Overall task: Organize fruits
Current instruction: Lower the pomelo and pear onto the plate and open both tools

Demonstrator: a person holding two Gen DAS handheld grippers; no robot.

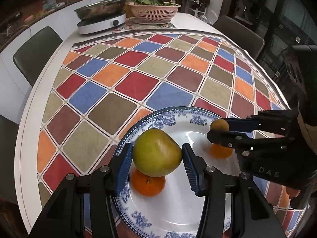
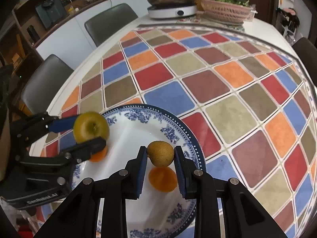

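My left gripper (image 1: 157, 154) is shut on a green-yellow apple (image 1: 156, 152) and holds it above a blue-and-white plate (image 1: 178, 208). An orange (image 1: 148, 185) lies on the plate right under the apple. My right gripper (image 2: 160, 154) is shut on a small brown kiwi-like fruit (image 2: 160, 153), also above the plate (image 2: 130, 127). A second orange (image 2: 162, 178) lies under it. In the left wrist view the right gripper (image 1: 219, 130) holds the brown fruit (image 1: 219, 124) over that orange (image 1: 221, 152). In the right wrist view the left gripper (image 2: 93, 132) holds the apple (image 2: 91, 128).
The plate sits on a checked multicoloured tablecloth (image 1: 138, 75) on a white table. At the far end stand an induction cooker with a steel pan (image 1: 101, 17) and a pink basket of greens (image 1: 154, 10). Dark chairs (image 1: 35, 53) stand around the table.
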